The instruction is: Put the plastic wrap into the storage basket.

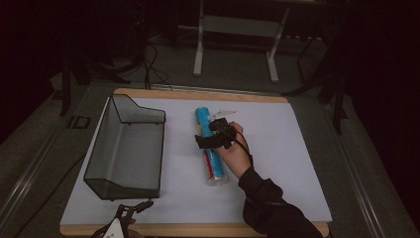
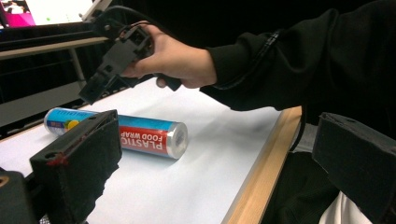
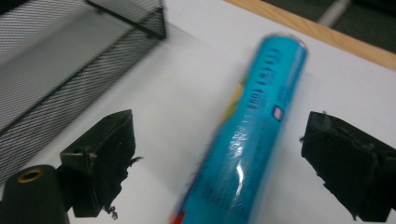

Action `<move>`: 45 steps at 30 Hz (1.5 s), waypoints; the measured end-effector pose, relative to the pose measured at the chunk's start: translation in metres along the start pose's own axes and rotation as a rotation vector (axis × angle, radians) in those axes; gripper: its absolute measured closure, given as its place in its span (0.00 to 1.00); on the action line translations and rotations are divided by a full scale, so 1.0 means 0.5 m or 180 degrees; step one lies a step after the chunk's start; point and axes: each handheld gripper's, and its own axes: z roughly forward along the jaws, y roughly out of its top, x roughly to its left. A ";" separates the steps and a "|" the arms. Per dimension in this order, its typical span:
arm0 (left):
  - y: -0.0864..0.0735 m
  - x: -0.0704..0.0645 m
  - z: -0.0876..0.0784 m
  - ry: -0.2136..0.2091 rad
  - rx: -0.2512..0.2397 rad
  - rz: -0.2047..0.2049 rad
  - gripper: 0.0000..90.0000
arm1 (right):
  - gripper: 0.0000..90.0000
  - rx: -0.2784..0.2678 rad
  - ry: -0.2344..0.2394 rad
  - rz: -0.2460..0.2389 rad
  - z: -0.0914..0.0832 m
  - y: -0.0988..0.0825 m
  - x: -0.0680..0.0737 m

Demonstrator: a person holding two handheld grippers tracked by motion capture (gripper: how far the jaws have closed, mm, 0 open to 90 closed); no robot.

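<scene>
A blue and red tube of plastic food wrap lies lengthwise on the white table top. My right gripper hovers just over its middle, open, one jaw on each side. In the right gripper view the tube runs up between the spread jaws of the right gripper, and neither jaw touches it. My left gripper rests low at the table's front left edge. From the left gripper, which is open and empty, I see the tube beyond the jaws and the right gripper above it.
A black wire-mesh basket stands on the left part of the table, its mesh wall close to the tube's left. The table has a wooden rim. A white metal frame and cables stand on the floor behind.
</scene>
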 end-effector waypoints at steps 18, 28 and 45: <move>0.000 -0.001 -0.002 0.0026 -0.0007 0.0036 0.02 | 0.11 0.0811 -0.0111 0.0684 0.084 0.031 -0.028; 0.001 -0.002 -0.003 0.0017 -0.0022 0.0034 0.02 | 0.14 0.1215 -0.0186 0.0857 0.117 0.032 -0.030; 0.001 -0.003 -0.006 0.0013 -0.0043 0.0030 0.02 | 0.32 0.1795 -0.0269 0.1182 0.171 0.011 -0.041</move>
